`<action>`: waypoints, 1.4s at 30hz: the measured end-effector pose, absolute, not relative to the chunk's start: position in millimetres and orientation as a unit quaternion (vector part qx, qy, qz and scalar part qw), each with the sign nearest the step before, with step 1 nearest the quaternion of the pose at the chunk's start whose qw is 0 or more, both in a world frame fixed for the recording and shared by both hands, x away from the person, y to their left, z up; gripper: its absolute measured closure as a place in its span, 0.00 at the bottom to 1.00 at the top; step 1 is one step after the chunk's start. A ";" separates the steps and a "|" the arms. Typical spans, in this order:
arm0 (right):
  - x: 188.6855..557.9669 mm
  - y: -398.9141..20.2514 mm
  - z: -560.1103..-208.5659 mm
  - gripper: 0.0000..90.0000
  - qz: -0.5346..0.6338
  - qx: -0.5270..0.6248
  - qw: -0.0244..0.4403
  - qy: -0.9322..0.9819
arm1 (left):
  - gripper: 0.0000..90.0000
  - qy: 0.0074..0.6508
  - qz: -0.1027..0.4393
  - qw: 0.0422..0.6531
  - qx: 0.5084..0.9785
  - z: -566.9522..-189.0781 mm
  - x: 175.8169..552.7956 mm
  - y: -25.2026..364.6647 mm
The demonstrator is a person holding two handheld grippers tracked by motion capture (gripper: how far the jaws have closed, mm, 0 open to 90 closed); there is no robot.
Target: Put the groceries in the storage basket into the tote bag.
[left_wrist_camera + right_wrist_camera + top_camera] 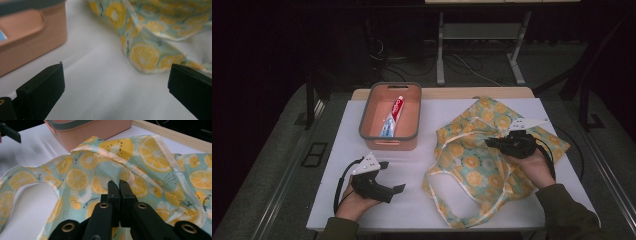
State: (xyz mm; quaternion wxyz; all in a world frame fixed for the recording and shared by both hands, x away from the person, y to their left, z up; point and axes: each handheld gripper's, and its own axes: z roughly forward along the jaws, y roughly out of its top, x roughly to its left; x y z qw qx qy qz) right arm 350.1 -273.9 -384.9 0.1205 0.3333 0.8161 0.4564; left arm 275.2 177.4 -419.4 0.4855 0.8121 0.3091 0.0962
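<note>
Seen from the high view, left claw (393,176) hovers open over the white surface (332,195), near the bin (413,135) holding toothpaste (393,116). Right gripper view: right claw (119,185) pinches the lemon-print tote bag (155,152) rim.

On the one desk (337,200) there are one cloth bag (472,160) printed with lemon slices, one pink bin (389,137) with a grey rim, and one tube of toothpaste (394,116) inside that bin. Two grippers are present: one left gripper (393,176), one right gripper (488,142).
</note>
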 end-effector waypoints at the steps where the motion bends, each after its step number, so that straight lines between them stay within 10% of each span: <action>1: 350.3 -274.3 -385.1 0.99 0.457 0.334 0.120 0.816 | 0.00 0.311 0.096 0.490 0.809 -416.4 275.9 178.1; 25: 346.4 -277.3 -386.0 0.98 0.458 0.335 0.115 0.815 | 0.01 0.326 0.136 0.481 0.802 -346.0 366.7 157.0; 42: 344.6 -280.2 -385.8 0.99 0.462 0.336 0.113 0.813 | 0.24 0.400 0.180 0.412 0.799 -361.6 468.4 155.5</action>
